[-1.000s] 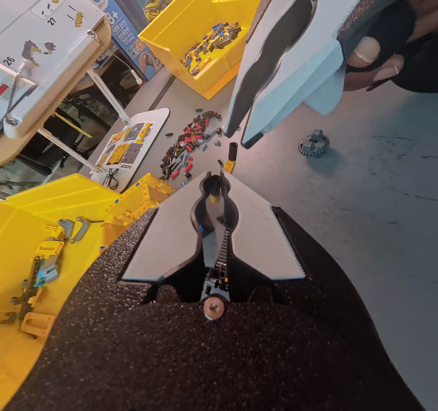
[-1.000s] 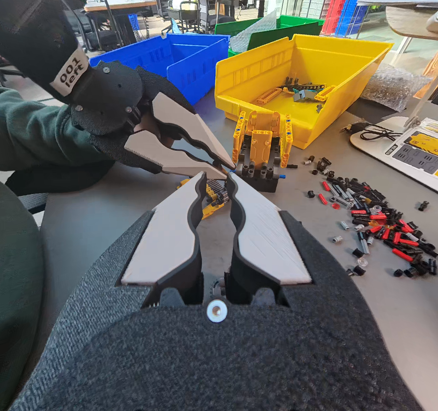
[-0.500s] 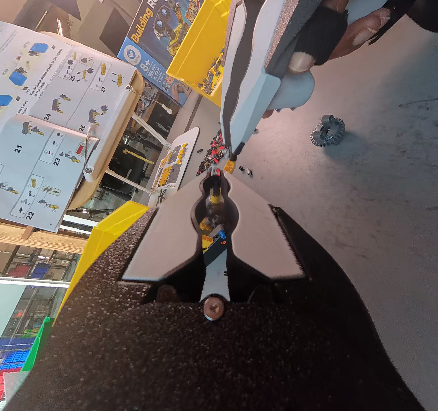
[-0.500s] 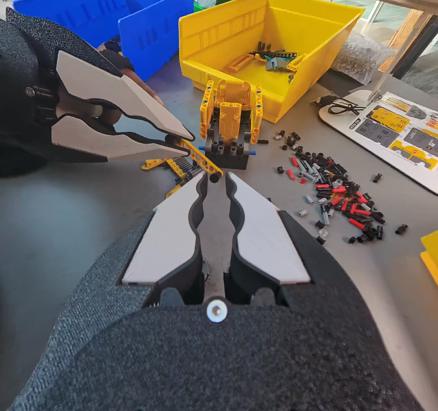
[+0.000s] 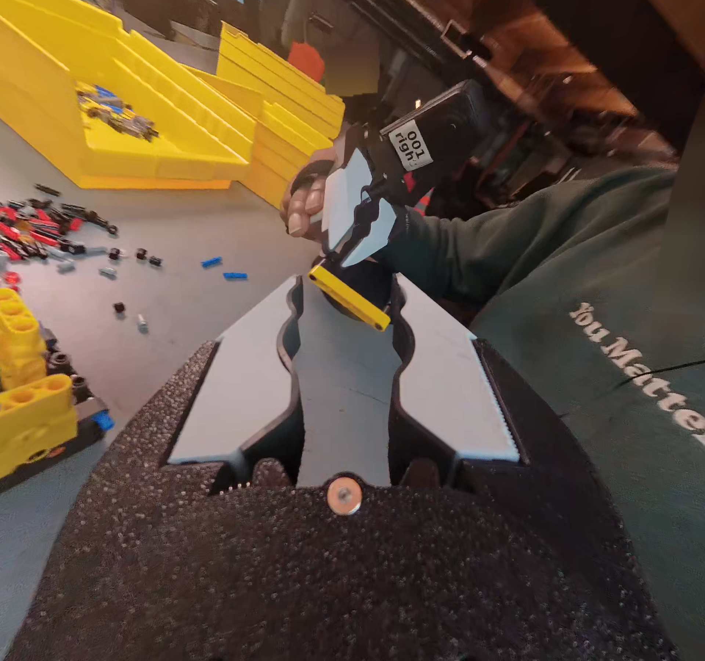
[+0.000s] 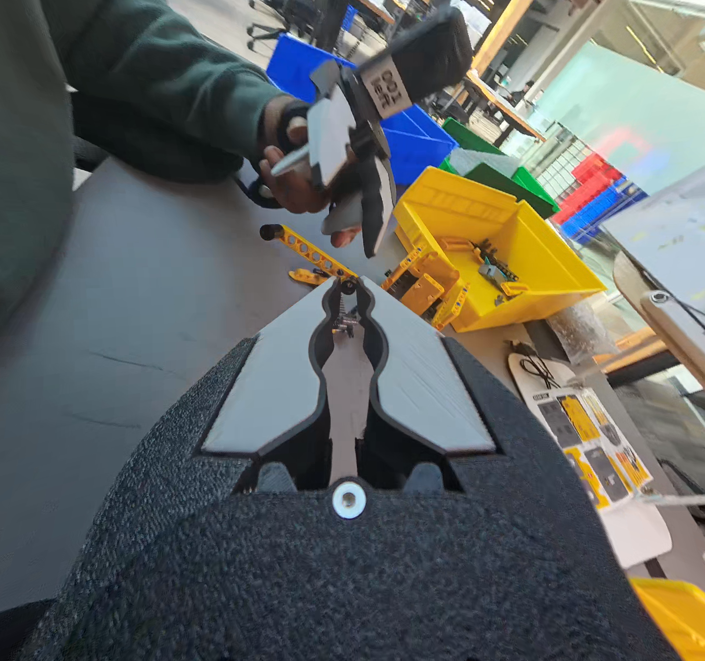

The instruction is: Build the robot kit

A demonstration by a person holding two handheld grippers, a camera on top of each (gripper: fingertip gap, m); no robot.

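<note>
- Right tool (image 6: 349,287): nearly closed, pinching a black pin (image 6: 348,285) at one end of the yellow beam (image 6: 309,252).
- Left tool (image 5: 347,280): wide open, empty, just beside the beam.
- Beam: held over the desk (image 6: 152,299). Judged light, stiff, smooth plastic. Grip its flat sides at mid-length.

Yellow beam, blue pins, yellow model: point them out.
yellow beam (image 6: 309,251), right wrist view, middle of holed face.
blue pins (image 5: 211,262), left wrist view, left pin's middle.
yellow model (image 6: 423,292), right wrist view, front panel.
</note>
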